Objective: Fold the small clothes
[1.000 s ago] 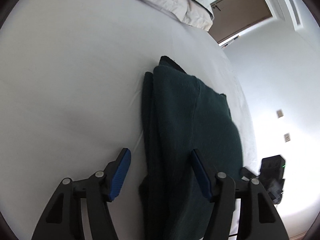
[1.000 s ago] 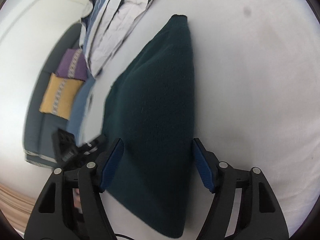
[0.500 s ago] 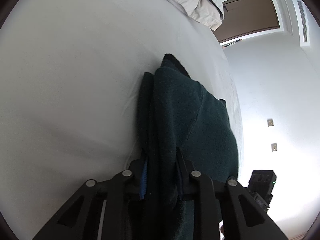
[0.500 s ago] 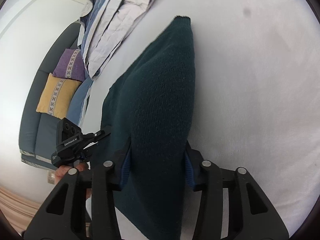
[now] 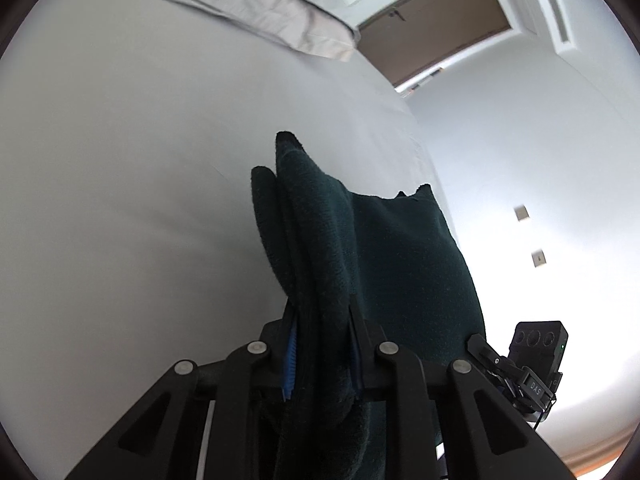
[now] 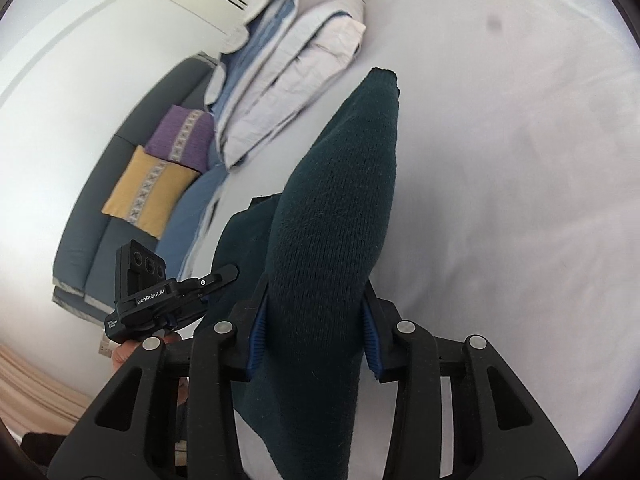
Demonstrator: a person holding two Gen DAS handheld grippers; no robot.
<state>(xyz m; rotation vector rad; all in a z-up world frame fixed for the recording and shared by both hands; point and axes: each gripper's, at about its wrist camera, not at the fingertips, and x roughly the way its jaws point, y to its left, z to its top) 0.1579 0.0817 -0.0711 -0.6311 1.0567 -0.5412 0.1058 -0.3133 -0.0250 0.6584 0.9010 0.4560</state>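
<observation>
Fold step under way: left gripper [image 5: 322, 350] grasps one bunched edge of the dark green knit garment [image 6: 340, 216]; right gripper [image 6: 314, 334] is closing on the other. Garment hangs above the bed [image 5: 140, 200]. Next: carry the held edge across, lay it flat.

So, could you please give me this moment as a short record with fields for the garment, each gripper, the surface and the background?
garment: dark green knit garment, folded in layers, near end raised
left gripper: shut on the garment's left edge
right gripper: jaws closing, pads pressing the garment's right edge
surface: white bed sheet
background: folded bedding, sofa with purple cushion and yellow cushion
</observation>
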